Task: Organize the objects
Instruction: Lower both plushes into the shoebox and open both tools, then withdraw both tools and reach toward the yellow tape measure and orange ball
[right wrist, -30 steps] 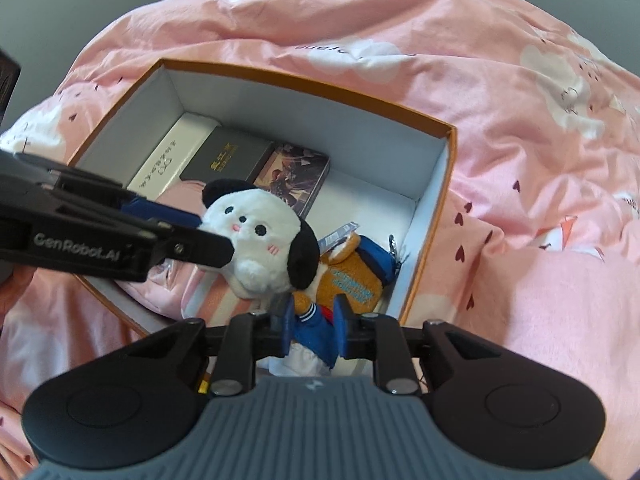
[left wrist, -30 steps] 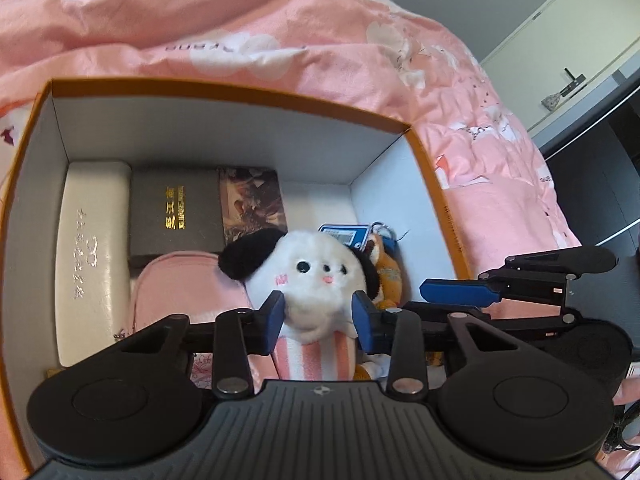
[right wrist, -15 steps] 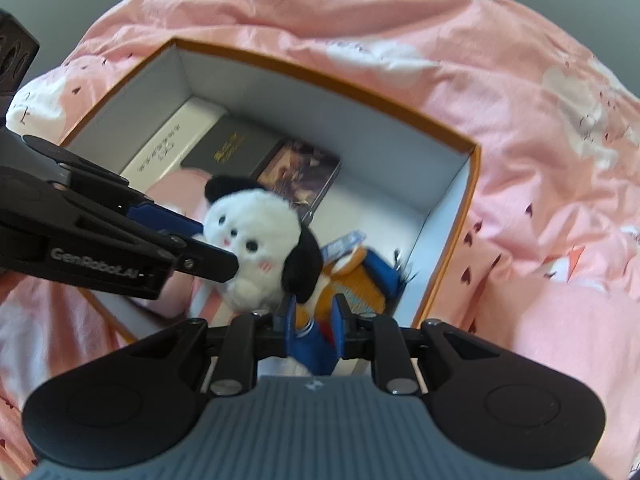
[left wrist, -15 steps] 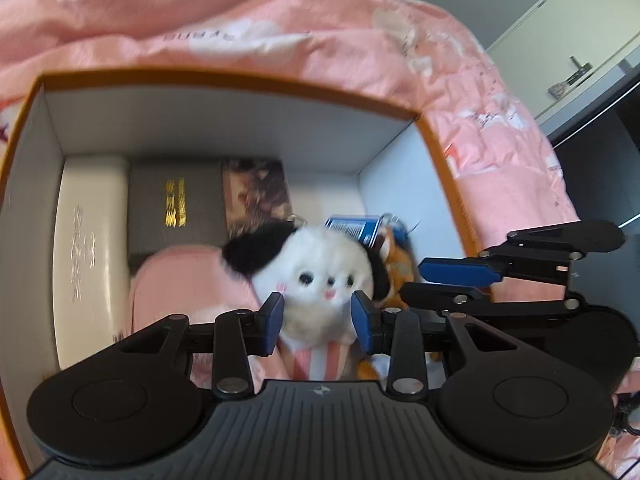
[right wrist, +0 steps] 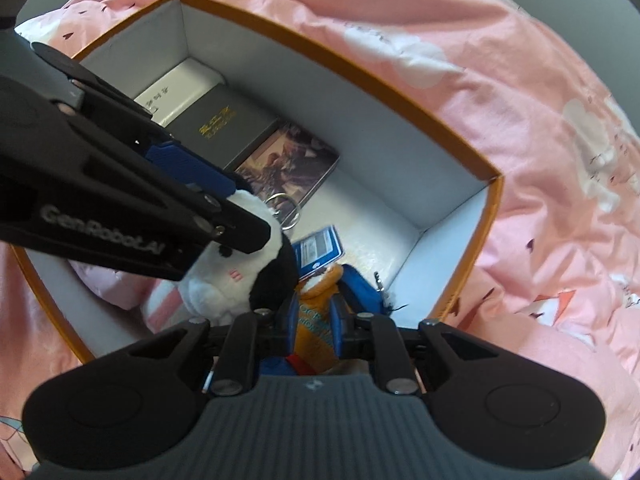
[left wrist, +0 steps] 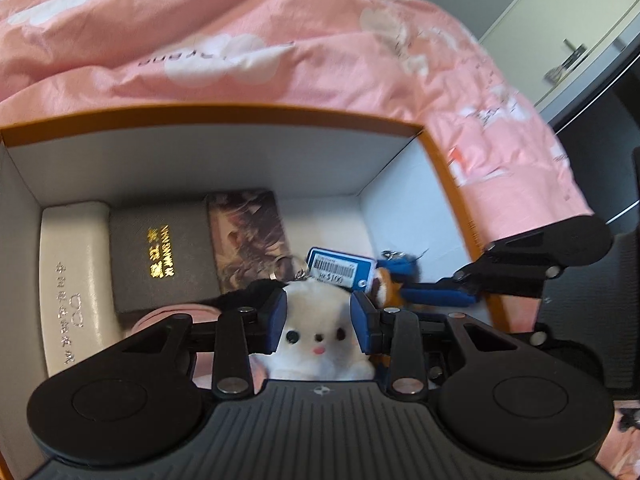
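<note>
An orange-rimmed box [left wrist: 224, 118] with white inner walls lies on a pink bedspread. My left gripper [left wrist: 319, 316] is shut on a white plush dog with black ears [left wrist: 316, 344], held low inside the box. In the right wrist view the dog [right wrist: 228, 276] sits under the left gripper's arm. My right gripper [right wrist: 314, 320] is shut on an orange and blue plush toy [right wrist: 316, 320] with a blue price tag [right wrist: 318, 250], just right of the dog. The toy and its tag [left wrist: 340, 270] also show in the left wrist view.
At the box's back lie a white case [left wrist: 74, 280], a grey box with gold lettering [left wrist: 162, 258] and a picture tin [left wrist: 250, 236]. A pink pouch [left wrist: 176, 314] lies at the front left. Pink bedding [right wrist: 520, 100] surrounds the box. A cabinet [left wrist: 580, 36] stands far right.
Both grippers have moved down and deeper into the box with their plush toys. The box walls now loom closer in both views. Both grips are unchanged.
</note>
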`<state>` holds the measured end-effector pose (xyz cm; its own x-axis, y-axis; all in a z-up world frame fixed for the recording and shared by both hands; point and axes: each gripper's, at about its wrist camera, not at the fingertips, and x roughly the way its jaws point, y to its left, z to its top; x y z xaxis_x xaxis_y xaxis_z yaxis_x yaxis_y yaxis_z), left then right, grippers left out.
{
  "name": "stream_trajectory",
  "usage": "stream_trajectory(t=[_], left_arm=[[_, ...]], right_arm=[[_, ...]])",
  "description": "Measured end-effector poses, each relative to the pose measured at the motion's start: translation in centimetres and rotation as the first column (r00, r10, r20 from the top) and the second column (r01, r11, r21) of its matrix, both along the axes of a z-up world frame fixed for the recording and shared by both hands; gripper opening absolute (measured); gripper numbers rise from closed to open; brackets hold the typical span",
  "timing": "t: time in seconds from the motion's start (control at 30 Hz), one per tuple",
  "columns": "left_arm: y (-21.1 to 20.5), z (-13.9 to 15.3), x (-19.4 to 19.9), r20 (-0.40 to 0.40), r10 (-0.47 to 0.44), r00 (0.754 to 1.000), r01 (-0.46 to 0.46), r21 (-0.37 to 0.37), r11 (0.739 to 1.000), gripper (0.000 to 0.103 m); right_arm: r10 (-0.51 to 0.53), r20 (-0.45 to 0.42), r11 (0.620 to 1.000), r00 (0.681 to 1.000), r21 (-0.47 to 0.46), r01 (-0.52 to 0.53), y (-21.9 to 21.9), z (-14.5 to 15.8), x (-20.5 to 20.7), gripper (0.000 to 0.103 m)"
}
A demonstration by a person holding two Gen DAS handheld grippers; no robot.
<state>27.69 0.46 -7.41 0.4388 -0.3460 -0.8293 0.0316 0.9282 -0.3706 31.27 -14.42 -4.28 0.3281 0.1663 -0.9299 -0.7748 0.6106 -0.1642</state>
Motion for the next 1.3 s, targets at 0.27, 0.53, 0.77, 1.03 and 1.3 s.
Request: stream_trajectory(t=[0.27,0.53,0.77,1.03,1.3], left_arm=[[-0.1,-1.0,-0.2,-0.003,0.003,1.000,-0.003,0.013,1.000,0.040],[0.0,2.2,-4.5,0.181,0.063,0.982,-0.063,-0.008,0.998,0.040],[-1.2,6.7,-9.5,0.350,0.079,0.933,-0.082,-0.004,0.997,0.040],[-2.7,9.0,-13.3,0.358,-0.012,0.934,0.009,0.010,1.000,0.040],[-3.6,7.1,-16.3,0.280,-0.066,0.958,0.064,0.014,0.998,0.040]], right_arm=[[-0.025,-0.042,1.000,0.999,0.012,0.025,0.1,-1.2,0.7,0.017],[-0.073,0.048,0.996,0.996,0.063,0.070,-0.7,0.3,-1.0,0.021],[-0.182,0.105,0.960,0.978,0.232,0.154,-3.5,4.0,-4.6,0.034],[-0.298,0.188,0.895,0.936,0.396,0.206,-6.0,7.0,-10.2,0.048],[-0.424,0.106,0.819,0.899,0.468,0.331,-8.9,5.7,-13.2,0.049]])
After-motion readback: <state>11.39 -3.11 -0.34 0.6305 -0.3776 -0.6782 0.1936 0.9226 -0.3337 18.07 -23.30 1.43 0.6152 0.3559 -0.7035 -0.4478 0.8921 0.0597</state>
